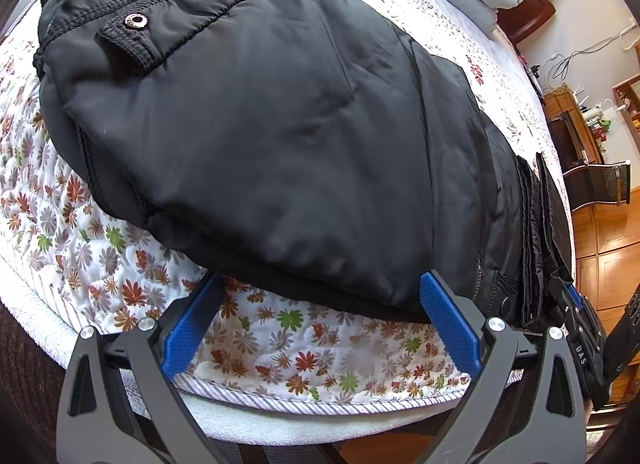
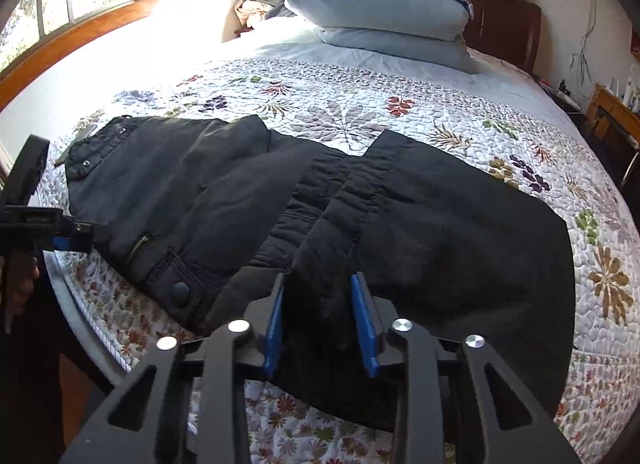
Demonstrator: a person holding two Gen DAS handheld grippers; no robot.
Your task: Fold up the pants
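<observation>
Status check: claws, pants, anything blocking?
Left claw open at pants' edge. Right claw shut on pants fabric. Nothing blocking on the quilt.

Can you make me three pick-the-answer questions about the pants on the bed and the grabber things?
1. Where do the black pants lie?
A. on the flowered quilt
B. on the floor
C. on the pillows

2. What colour are the pads inside the grippers' fingers?
A. red
B. blue
C. yellow

3. What is the right gripper doing?
A. hanging over bare quilt
B. pinching a bunch of pants cloth
C. holding a pillow

Answers: 1 A, the pants spread across the quilt near the bed's edge. 2 B, both grippers show blue pads. 3 B, black cloth sits squeezed between its pads, while the left gripper stands wide open at the pants' edge.
</observation>
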